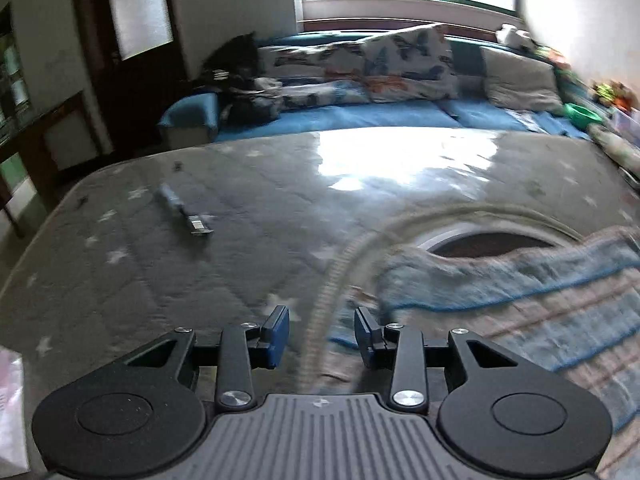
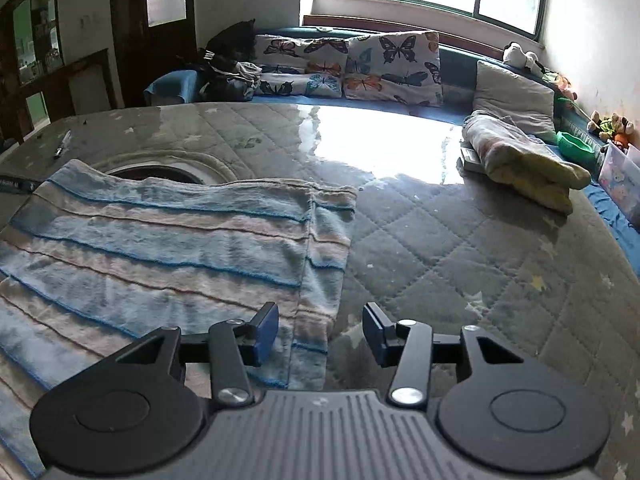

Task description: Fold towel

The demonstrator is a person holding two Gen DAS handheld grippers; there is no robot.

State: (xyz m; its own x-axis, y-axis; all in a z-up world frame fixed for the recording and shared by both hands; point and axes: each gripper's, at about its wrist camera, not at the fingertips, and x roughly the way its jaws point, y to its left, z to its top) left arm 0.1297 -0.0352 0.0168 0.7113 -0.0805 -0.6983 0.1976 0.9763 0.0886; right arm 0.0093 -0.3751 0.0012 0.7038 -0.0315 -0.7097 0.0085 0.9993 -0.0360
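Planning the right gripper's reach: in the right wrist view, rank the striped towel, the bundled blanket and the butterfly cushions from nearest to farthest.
1. Striped towel: directly under the right gripper, left.
2. Bundled blanket: right, mid-table.
3. Butterfly cushions: on the sofa behind the table.

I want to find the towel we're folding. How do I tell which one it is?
Start at the big grey quilted table with stars, in front of the blue sofa. The towel lies flat on the near part of the table, its far edge over a round hole. It has blue and beige stripes, unlike the pale crumpled blanket bundled at the table's far edge.
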